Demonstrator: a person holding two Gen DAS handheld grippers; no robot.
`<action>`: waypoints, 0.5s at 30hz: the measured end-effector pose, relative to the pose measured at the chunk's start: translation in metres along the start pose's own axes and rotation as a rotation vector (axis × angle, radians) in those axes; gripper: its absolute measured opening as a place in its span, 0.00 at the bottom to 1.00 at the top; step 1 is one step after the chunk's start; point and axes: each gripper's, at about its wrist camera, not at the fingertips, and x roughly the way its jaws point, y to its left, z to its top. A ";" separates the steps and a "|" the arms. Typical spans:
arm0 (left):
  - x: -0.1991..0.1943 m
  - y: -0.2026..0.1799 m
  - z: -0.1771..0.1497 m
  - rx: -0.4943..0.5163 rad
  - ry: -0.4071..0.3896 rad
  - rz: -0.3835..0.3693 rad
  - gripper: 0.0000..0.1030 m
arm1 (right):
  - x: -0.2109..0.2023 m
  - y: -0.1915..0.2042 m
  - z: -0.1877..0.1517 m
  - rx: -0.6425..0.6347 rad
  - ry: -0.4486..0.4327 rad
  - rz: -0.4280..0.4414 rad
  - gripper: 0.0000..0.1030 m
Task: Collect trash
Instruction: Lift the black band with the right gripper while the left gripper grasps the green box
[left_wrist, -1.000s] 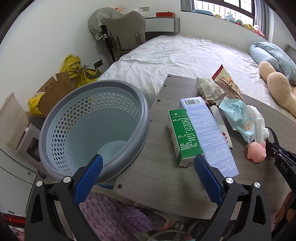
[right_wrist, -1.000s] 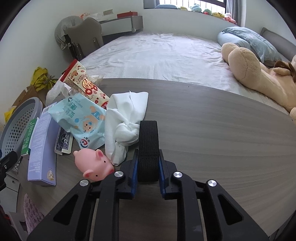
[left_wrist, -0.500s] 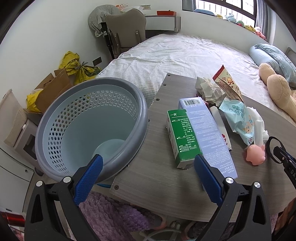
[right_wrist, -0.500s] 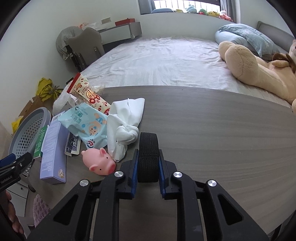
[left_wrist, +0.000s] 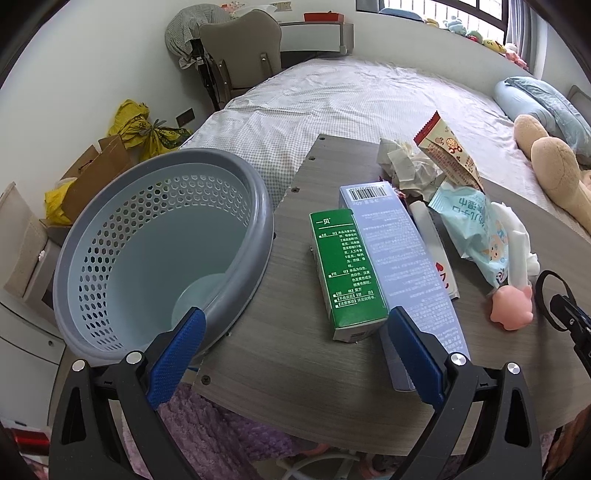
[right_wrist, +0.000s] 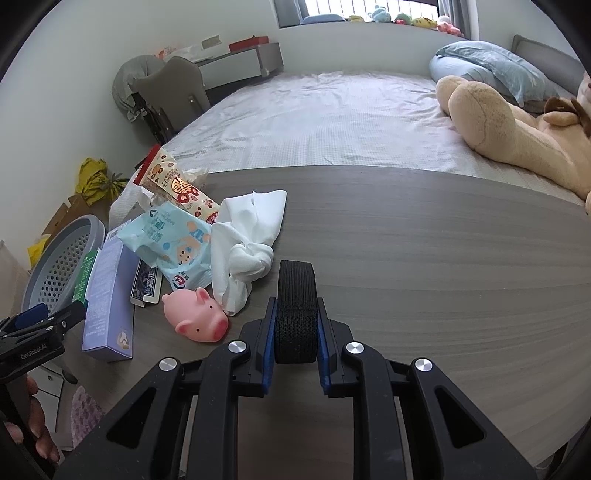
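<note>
Right tool (right_wrist: 296, 325) drawn back, down-tilted, clamping black band (right_wrist: 296, 295).

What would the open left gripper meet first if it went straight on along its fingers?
Probably the grey wood-grain tabletop near its front edge, just short of the green cardboard box; depth is uncertain. The left gripper is open and holds nothing.

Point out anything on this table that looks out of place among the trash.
The pink toy pig lies on its side at the edge of the wrappers and boxes; it looks like a toy, not rubbish. The right gripper is shut on a black elastic band, which also looks more like a usable item than trash. The basket holds nothing.
</note>
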 end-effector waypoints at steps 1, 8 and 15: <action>0.000 0.001 0.000 -0.001 -0.001 0.002 0.92 | 0.000 -0.001 0.000 0.001 0.000 0.000 0.18; -0.001 0.008 0.001 -0.008 0.002 0.021 0.92 | 0.000 -0.002 0.001 0.004 0.000 0.001 0.18; 0.001 0.018 0.004 -0.025 0.007 0.051 0.92 | 0.001 -0.002 0.001 0.004 0.001 0.001 0.18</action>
